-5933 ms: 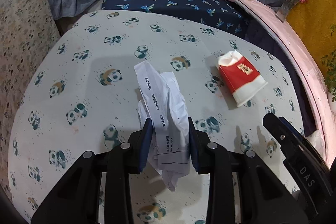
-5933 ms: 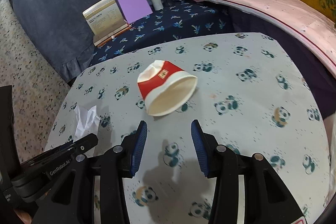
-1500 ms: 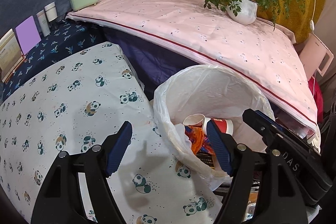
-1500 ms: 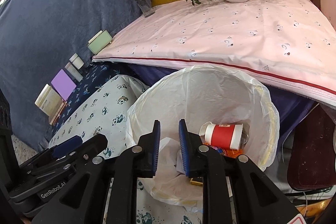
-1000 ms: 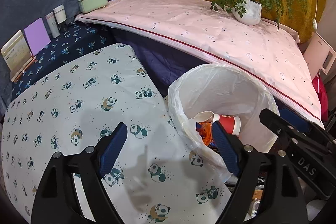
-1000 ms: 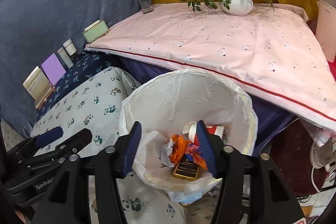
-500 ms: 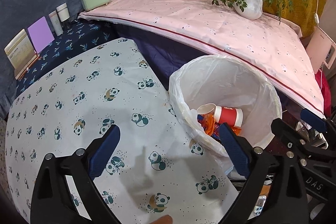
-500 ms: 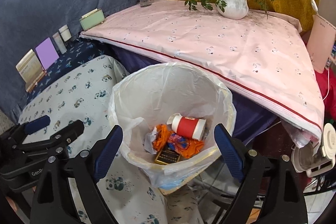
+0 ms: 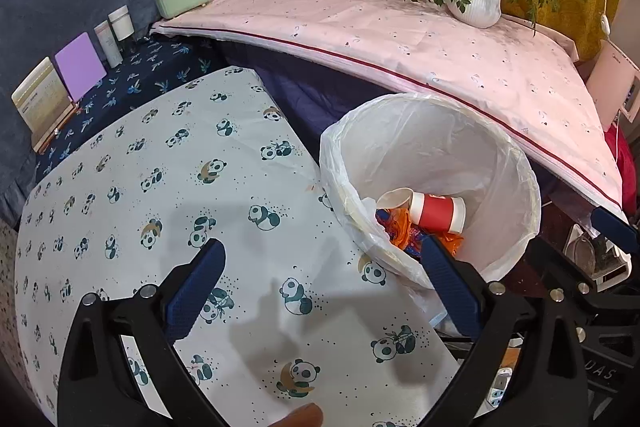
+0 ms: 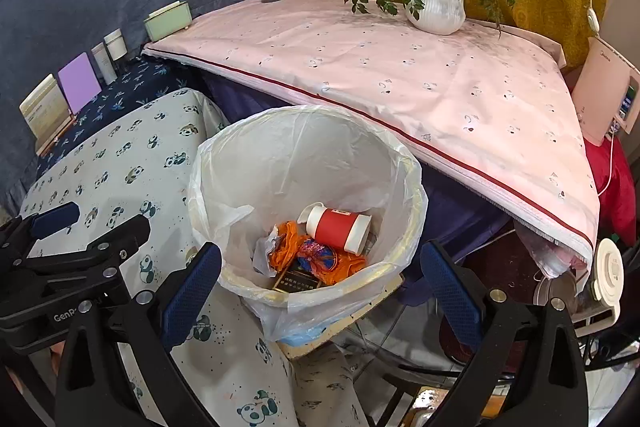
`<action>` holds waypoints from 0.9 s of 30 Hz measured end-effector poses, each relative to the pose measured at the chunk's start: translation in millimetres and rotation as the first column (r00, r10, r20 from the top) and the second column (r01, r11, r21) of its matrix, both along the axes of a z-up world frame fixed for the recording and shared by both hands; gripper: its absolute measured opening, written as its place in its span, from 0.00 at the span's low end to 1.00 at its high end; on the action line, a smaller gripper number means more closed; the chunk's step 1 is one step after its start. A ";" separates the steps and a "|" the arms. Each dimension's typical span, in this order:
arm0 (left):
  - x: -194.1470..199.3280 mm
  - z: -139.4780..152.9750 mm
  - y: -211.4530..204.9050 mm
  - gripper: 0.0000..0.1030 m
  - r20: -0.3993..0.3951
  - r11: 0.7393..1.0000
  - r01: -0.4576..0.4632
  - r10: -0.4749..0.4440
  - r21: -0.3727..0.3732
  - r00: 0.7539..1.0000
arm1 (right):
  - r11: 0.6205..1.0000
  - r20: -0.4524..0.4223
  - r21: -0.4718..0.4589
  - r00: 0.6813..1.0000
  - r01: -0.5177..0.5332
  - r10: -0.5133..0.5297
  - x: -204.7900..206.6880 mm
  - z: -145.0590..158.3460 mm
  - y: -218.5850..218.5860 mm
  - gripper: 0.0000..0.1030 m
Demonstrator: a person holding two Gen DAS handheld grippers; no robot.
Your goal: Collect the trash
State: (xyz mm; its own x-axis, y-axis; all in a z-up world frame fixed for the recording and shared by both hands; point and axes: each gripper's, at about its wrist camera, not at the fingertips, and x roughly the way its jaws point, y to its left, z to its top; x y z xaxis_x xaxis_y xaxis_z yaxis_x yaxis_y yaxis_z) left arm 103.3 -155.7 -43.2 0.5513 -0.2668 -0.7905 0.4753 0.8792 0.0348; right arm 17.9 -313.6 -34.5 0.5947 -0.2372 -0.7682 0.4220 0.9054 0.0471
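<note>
Lying inside the lined bin [image 10: 404, 163] are the task's things: a red paper cup [image 10: 340, 229] on its side, an orange wrapper [image 10: 288, 251], a crumpled white scrap [image 10: 262, 251] and a dark flat packet [image 10: 298, 281]. All of it looks light and easily crushed; the cup is the stiffest piece and would best be pinched across its body or rim, while the wrapper and paper are limp and would need a pinch on a bunched fold. The thin liner looks slippery and prone to snagging, so fingers should stay off its draped rim. Both tools are spread wide with nothing between their jaws: the right gripper [image 10: 320, 277] straddles the near rim of the bin while its jaws are opening, and the left gripper [image 9: 324, 285], also opening, hangs over the panda-print cloth [image 9: 160, 187] just beside the bin. That cloth shows no litter and offers open room; the pink-covered table [image 10: 400, 67] overhangs the bin's far side, and the two grippers sit close together.
</note>
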 end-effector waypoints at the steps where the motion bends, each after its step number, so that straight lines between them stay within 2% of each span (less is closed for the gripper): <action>1: 0.4 -0.4 0.4 0.92 -0.004 1.000 -0.003 0.003 -0.003 1.000 | 1.000 0.000 -0.005 1.000 0.000 0.000 -0.5 0.1 0.8 0.93; 16: -0.3 -3.3 3.4 0.92 -0.003 1.000 -0.026 0.026 0.010 1.000 | 0.998 -0.029 -0.057 1.000 0.001 -0.002 -1.4 -3.5 9.9 0.93; 27: -1.6 -3.4 6.1 0.92 0.005 1.000 -0.029 0.029 0.013 1.000 | 0.998 -0.034 -0.060 0.999 0.009 -0.011 -2.7 -5.7 9.4 0.93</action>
